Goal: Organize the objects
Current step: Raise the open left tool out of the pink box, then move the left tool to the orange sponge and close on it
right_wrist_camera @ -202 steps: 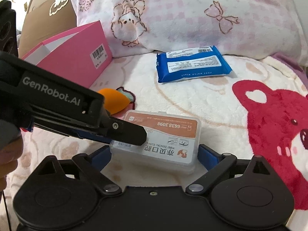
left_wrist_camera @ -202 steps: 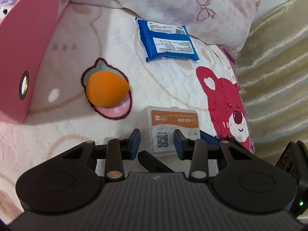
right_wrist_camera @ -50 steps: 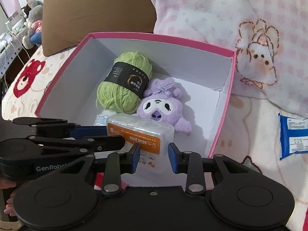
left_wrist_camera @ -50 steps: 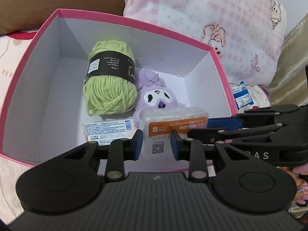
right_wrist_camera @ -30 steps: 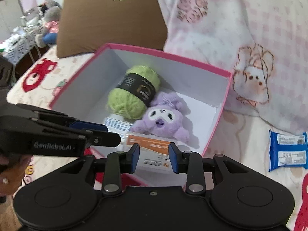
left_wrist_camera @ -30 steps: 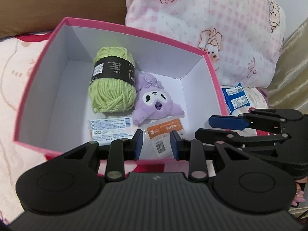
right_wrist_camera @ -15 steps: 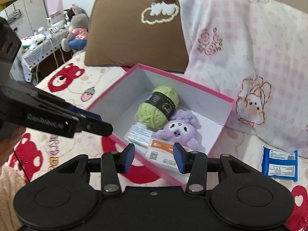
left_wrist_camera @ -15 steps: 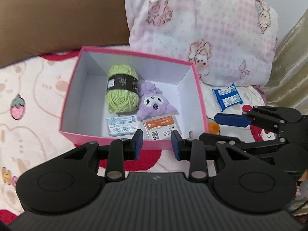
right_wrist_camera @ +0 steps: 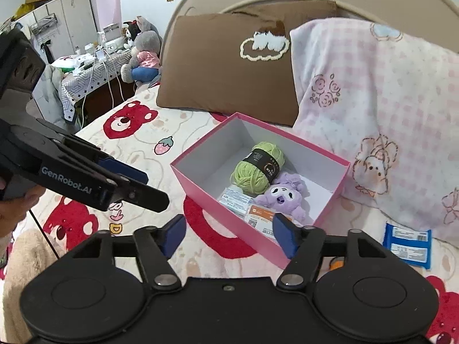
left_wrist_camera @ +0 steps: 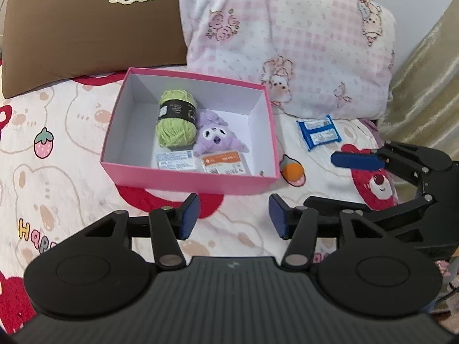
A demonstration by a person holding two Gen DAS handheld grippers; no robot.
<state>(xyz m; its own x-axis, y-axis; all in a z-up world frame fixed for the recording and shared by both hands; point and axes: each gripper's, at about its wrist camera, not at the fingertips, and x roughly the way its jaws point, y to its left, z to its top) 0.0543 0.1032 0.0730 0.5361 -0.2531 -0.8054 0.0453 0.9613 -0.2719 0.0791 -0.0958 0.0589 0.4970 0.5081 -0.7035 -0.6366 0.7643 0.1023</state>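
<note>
Bedding printed with red bears and strawberries (left_wrist_camera: 43, 146) fills both of my views, and on that bed sits the pink box (left_wrist_camera: 198, 182) (right_wrist_camera: 229, 223), open at the top. Inside it I see the orange-labelled clear case (left_wrist_camera: 223, 164) (right_wrist_camera: 262, 218) lying flat at the near wall, touching the purple plush toy (left_wrist_camera: 216, 140) (right_wrist_camera: 282, 197) just behind it. Beside the case lies a white packet with blue print (left_wrist_camera: 176, 160) (right_wrist_camera: 235, 199), and behind that the ball of green yarn (left_wrist_camera: 176, 121) (right_wrist_camera: 258, 169) with its black band, touching the plush. My left tongs (left_wrist_camera: 233, 216) (right_wrist_camera: 134, 183) hang over the blanket on the near side of the box, jaws apart with nothing between them; they have just been opening. My right tongs (right_wrist_camera: 229, 233) (left_wrist_camera: 341, 180) also stand apart and empty, having just been opening too, and through their gap I see the near corner of the box. Outside the box, on its right, an orange sponge (left_wrist_camera: 292, 170) rests on the blanket just beside the wall, and farther right a blue wipes pack (left_wrist_camera: 319, 132) (right_wrist_camera: 407, 245) lies near the pink checked pillow (left_wrist_camera: 287, 43) (right_wrist_camera: 387, 129). A brown pillow (left_wrist_camera: 86, 25) (right_wrist_camera: 229, 71) leans behind the box.
</note>
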